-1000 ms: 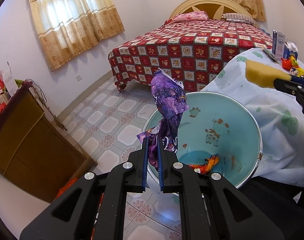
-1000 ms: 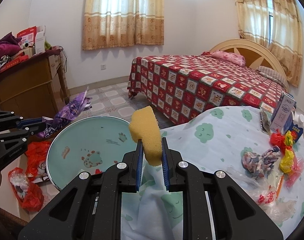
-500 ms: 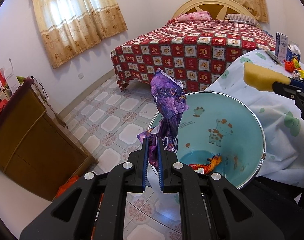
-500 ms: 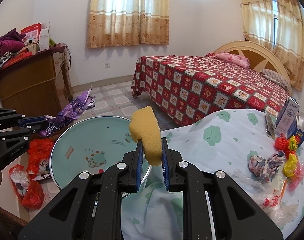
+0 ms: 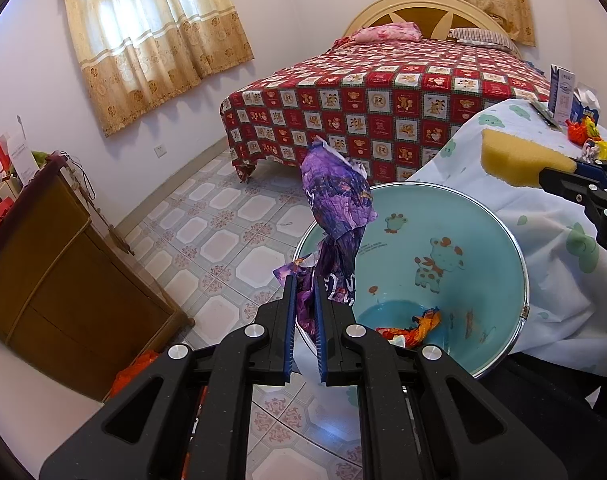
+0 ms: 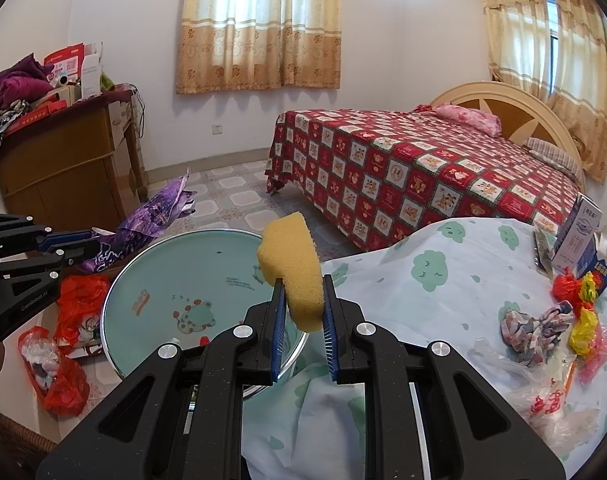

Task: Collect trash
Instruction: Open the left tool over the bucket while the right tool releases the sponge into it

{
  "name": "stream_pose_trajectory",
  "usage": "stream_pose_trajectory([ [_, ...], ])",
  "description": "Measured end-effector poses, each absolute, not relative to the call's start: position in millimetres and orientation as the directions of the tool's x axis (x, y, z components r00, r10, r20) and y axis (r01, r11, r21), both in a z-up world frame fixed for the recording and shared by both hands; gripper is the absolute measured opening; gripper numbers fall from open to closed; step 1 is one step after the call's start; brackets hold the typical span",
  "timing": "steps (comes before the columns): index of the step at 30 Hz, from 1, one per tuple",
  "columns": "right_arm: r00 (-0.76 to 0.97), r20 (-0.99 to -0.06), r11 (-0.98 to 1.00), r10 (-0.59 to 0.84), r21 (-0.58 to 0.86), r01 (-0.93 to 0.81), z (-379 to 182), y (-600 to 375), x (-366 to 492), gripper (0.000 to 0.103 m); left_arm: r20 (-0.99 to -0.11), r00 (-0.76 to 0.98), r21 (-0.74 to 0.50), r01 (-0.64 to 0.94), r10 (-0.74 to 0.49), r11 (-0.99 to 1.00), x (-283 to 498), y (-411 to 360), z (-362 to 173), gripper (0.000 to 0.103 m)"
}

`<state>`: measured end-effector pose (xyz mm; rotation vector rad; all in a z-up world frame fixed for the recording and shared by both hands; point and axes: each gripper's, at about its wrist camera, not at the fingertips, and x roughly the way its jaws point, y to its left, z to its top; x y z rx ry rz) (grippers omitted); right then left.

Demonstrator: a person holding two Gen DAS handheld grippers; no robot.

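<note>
My left gripper [image 5: 303, 292] is shut on a crumpled purple wrapper [image 5: 337, 204] and holds it over the near left rim of a light-blue basin [image 5: 483, 248] with cartoon prints. The wrapper [image 6: 143, 220] and left gripper [image 6: 79, 246] also show in the right wrist view. Orange-red trash [image 5: 415, 324] lies in the basin's bottom. My right gripper [image 6: 301, 292] is shut on a yellow sponge [image 6: 291, 264] and holds it above the basin's [image 6: 151, 272] right rim, by the table edge. The sponge [image 5: 519, 158] shows at right in the left wrist view.
A table under a white cloth with green prints [image 6: 443, 280] carries wrappers, a plaid rag [image 6: 531, 326], plastic bags and milk cartons [image 6: 579, 236]. Red bags [image 6: 63, 376] lie on the tiled floor by a wooden cabinet [image 6: 63, 176]. A bed [image 6: 423, 176] stands behind.
Both grippers have kept their hold. The views have shifted slightly, with the basin and sponge a little nearer the centre; the wrapper still hangs over the basin's rim.
</note>
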<state>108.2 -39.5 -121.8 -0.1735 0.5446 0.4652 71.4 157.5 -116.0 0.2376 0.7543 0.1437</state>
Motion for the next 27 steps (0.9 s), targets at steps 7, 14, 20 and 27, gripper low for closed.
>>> stream_pose_trajectory([
  [7, 0.748, -0.541, 0.876, 0.384, -0.041, -0.48, -124, -34, 107, 0.018, -0.661, 0.72, 0.261, -0.043, 0.211, 0.964, 72, 158, -117, 0.009],
  [14, 0.741, -0.547, 0.871, 0.389, -0.045, -0.49, -126, -31, 107, 0.018, -0.662, 0.72, 0.26, -0.042, 0.21, 0.965, 72, 158, -117, 0.01],
  [20, 0.727, -0.555, 0.858, 0.403, -0.046, -0.511, -128, -27, 106, 0.031, -0.658, 0.727, 0.254, -0.031, 0.196, 0.967, 71, 150, -118, 0.028],
  [27, 0.724, -0.556, 0.851, 0.407, -0.058, -0.522, -132, -24, 102, 0.049, -0.652, 0.731, 0.255, -0.038, 0.201, 0.966, 69, 147, -117, 0.051],
])
